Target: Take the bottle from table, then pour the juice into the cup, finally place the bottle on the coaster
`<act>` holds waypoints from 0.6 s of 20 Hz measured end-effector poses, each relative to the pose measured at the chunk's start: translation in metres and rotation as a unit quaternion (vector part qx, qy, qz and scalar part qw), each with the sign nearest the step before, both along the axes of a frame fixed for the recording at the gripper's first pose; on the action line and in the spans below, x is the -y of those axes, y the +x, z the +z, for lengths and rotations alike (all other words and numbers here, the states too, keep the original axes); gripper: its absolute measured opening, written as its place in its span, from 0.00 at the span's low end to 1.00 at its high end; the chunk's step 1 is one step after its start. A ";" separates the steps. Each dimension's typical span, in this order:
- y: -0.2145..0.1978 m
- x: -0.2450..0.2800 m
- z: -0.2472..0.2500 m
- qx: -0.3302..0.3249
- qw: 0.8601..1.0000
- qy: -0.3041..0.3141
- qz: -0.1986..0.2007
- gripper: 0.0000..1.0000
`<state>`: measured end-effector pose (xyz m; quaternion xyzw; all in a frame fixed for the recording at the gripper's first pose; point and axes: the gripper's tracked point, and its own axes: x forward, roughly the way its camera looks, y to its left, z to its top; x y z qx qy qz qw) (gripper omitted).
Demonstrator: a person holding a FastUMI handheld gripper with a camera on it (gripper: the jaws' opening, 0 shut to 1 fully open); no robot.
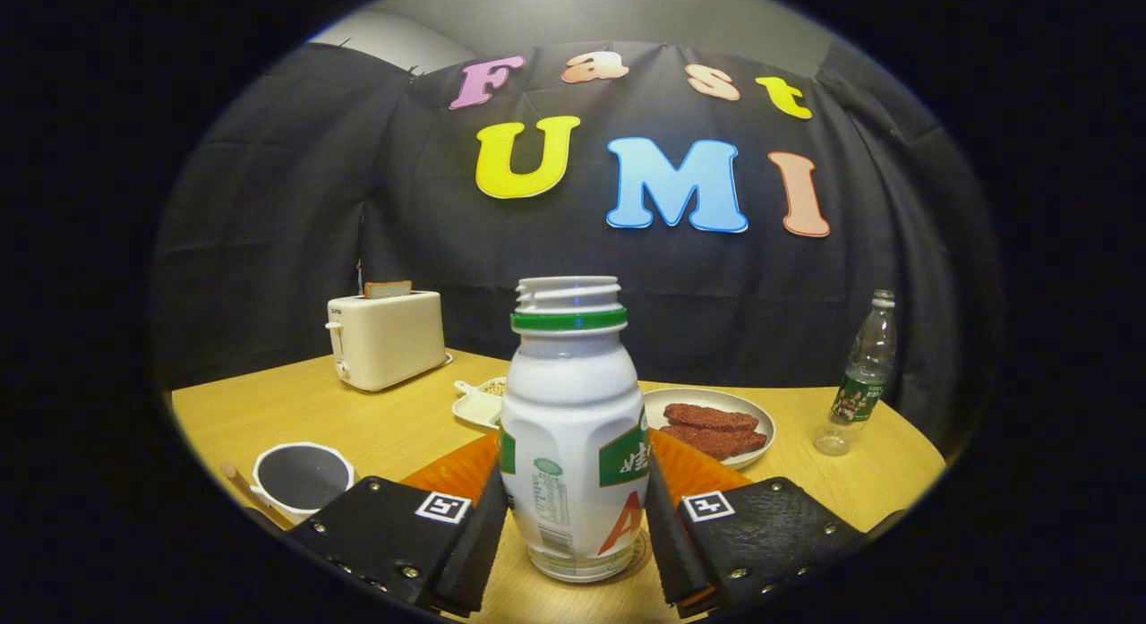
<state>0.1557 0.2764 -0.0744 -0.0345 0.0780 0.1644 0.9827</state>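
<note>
A white juice bottle [573, 427] with a green neck ring and no cap stands upright between my fingers. Its base rests on a thin round coaster [639, 551] whose rim peeks out at the bottle's right foot. My gripper [575, 494] is shut on the bottle, with the left pad [483, 525] and the right pad [661, 517] pressed against its lower sides. A white cup [301, 477] with a dark inside sits on the table [394, 418] just left of the left finger.
An orange mat [457, 470] lies right behind the bottle. Beyond it are a small white dish [476, 404] and a plate of reddish strips [716, 427]. A cream toaster [387, 339] stands far left, a clear plastic bottle [861, 373] far right. A wooden stick [251, 494] lies by the cup.
</note>
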 end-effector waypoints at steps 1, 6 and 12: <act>0.003 0.002 -0.001 -0.001 1.000 0.006 -0.003 0.71; 0.012 0.011 -0.014 -0.008 1.000 0.010 -0.017 0.71; 0.016 0.011 -0.013 -0.002 1.000 0.024 -0.018 0.71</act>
